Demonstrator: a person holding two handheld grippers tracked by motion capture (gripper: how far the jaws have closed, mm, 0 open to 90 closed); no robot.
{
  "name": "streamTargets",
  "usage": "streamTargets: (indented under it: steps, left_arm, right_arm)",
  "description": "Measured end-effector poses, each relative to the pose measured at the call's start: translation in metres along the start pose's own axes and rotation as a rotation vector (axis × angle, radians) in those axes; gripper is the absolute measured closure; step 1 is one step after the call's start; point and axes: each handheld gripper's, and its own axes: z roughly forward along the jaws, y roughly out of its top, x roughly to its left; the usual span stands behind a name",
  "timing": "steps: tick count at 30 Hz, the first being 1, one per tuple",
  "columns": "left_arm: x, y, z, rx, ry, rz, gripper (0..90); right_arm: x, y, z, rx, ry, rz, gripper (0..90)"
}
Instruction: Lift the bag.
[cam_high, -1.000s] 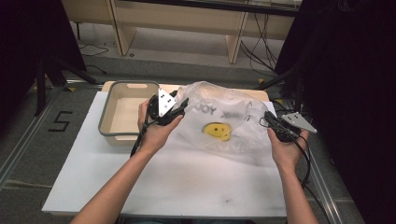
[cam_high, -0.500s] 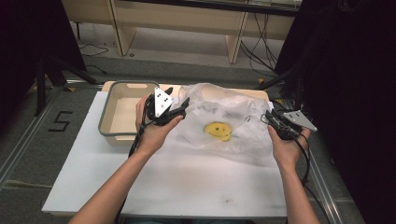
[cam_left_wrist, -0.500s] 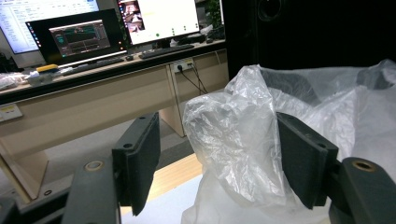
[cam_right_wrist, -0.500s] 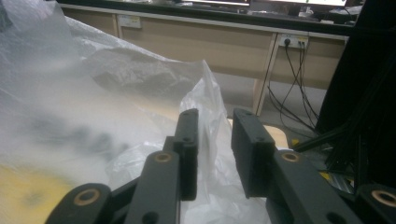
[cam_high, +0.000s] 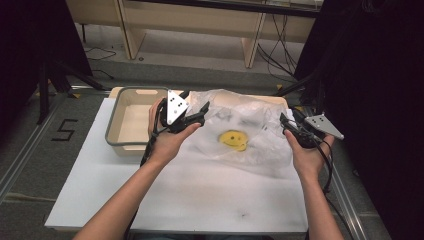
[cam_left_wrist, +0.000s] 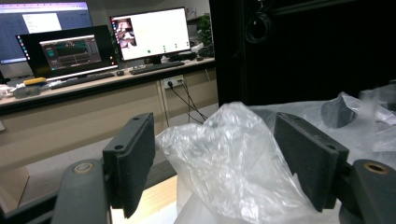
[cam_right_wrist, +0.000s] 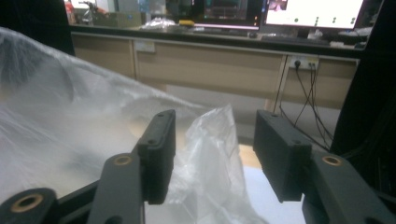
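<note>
A grey-rimmed tub (cam_high: 131, 122) sat at the left of the white surface (cam_high: 200, 195). Just right of it the left gripper (cam_high: 196, 113) hovered over the near-left corner of the clear plastic bag (cam_high: 250, 125), its jaws having just been opening, a peak of film loose between them. The bag, with a yellow smiley (cam_high: 234, 140), lay crumpled across the surface. At its right edge the right gripper (cam_high: 286, 123) had likewise just been opening, film standing unpressed between its jaws.

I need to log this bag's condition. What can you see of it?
The bag is thin, clear, crinkled plastic with a yellow smiley face. It lies spread on the white table, right of the tub. A bunched fold stands between each claw's open jaws, left claw and right claw, unpinched.
</note>
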Motion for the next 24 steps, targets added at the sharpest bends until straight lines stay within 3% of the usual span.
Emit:
streamTargets:
  steps: [10, 24]
  left_arm:
    - [-0.002, 0.008, 0.000, -0.029, 0.001, -0.004, 26.5]
    - [0.002, 0.014, -0.003, -0.066, -0.006, -0.036, 26.4]
  right_arm:
    - [0.001, 0.014, -0.009, -0.077, 0.011, -0.002, 43.7]
    - [0.004, 0.017, -0.013, -0.081, 0.044, -0.020, 39.3]
